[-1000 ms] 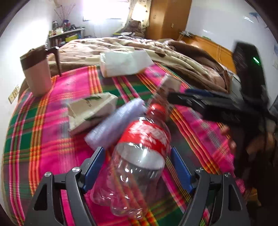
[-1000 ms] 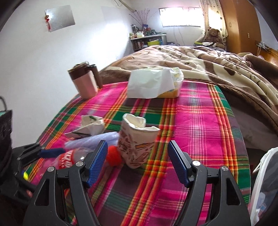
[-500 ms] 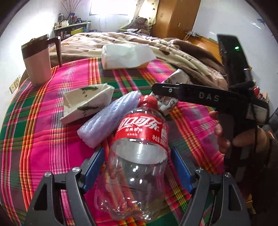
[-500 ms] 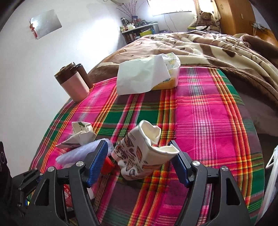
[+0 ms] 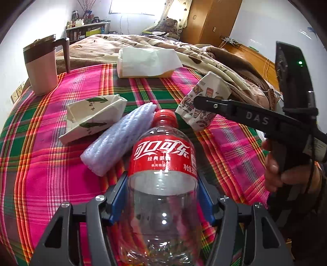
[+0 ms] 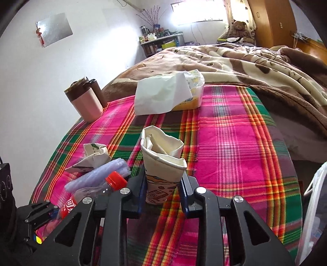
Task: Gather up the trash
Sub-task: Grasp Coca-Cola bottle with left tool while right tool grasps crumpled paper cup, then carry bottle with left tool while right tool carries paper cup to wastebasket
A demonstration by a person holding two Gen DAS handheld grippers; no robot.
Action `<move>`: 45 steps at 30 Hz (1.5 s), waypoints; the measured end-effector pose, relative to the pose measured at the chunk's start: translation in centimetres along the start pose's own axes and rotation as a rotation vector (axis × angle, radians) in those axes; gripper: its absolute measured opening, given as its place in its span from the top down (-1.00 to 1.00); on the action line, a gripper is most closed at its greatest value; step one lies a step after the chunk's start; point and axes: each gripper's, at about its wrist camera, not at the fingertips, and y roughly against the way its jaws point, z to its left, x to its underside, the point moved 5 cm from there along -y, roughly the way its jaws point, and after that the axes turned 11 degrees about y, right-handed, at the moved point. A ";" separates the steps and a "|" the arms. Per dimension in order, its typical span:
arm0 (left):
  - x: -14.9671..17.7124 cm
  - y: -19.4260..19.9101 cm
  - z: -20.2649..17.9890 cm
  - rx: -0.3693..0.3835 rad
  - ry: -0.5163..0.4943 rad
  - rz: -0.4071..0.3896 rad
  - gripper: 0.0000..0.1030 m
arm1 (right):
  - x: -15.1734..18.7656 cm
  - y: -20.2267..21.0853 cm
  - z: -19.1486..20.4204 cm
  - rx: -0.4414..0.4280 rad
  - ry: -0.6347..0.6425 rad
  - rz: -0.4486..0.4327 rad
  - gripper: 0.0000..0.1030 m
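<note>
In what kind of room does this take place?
Most likely a bedroom in a home: a bed under a brown blanket, a wooden wardrobe, and a teddy bear by the window.

Empty cola bottle (image 5: 163, 174) lying; crushed paper cup (image 6: 163, 163) upright.

White plaster walls (image 6: 85, 61), bright sunlit window (image 5: 139, 6) (blown out) — tall orange-brown wooden wardrobe (image 5: 210, 22), cluttered shelf unit (image 6: 161, 43), rumpled beige-and-brown fleece blanket (image 6: 245, 61).
</note>
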 end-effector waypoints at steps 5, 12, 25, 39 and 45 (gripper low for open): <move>0.0 -1.0 -0.3 0.003 0.036 0.029 -0.26 | 0.4 0.9 -0.2 0.004 -0.001 -0.008 0.46; 0.1 -1.0 -1.1 -0.048 0.031 0.008 -0.25 | 1.4 2.4 -0.7 0.001 -0.017 -0.016 0.46; 0.1 1.4 -3.7 -0.037 0.026 -0.078 -0.24 | 2.6 7.0 -2.2 0.048 -0.040 -0.084 0.46; 0.1 3.2 -8.9 0.033 -0.017 -0.129 -0.24 | 4.1 12.1 -5.6 0.138 -0.077 -0.148 0.46; 0.0 3.1 -12.0 0.075 -0.041 -0.142 -0.24 | 4.7 14.3 -7.6 0.177 -0.093 -0.169 0.46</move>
